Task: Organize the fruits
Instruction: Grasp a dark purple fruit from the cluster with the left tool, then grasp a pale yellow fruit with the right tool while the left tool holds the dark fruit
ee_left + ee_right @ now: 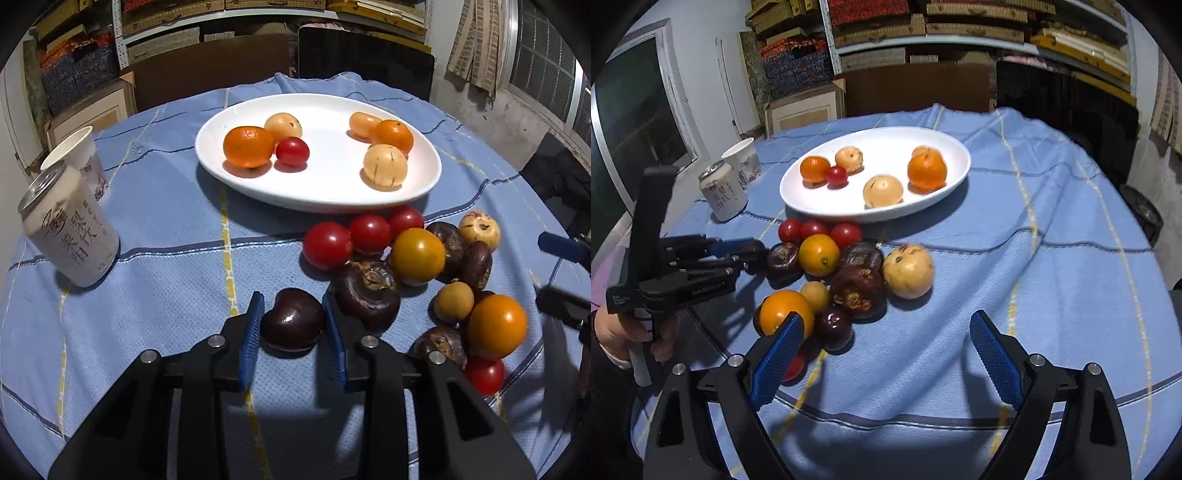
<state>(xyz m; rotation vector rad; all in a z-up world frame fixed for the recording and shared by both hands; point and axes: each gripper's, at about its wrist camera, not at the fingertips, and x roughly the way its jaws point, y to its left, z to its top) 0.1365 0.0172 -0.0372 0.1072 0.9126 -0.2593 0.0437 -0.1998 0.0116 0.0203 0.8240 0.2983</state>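
Observation:
My left gripper [292, 300] is shut on a dark purple, glossy fruit [293, 320] that rests on the blue cloth, one blue pad against each side. In the right wrist view the left gripper [753, 254] comes in from the left, held by a hand, at the left edge of the fruit pile. That pile [417, 254] holds red cherry tomatoes, orange-yellow fruits, dark brown fruits and pale ones. The white oval plate [332, 201] behind it carries two oranges, three pale fruits and a cherry tomato. My right gripper [886, 354] is open over bare cloth, just right of the pile.
A drink can [70, 229] and a paper cup [79, 155] stand at the left of the round table. The blue checked cloth [1052, 295] is wrinkled on the right. Cardboard boxes and stocked shelves line the wall behind the table.

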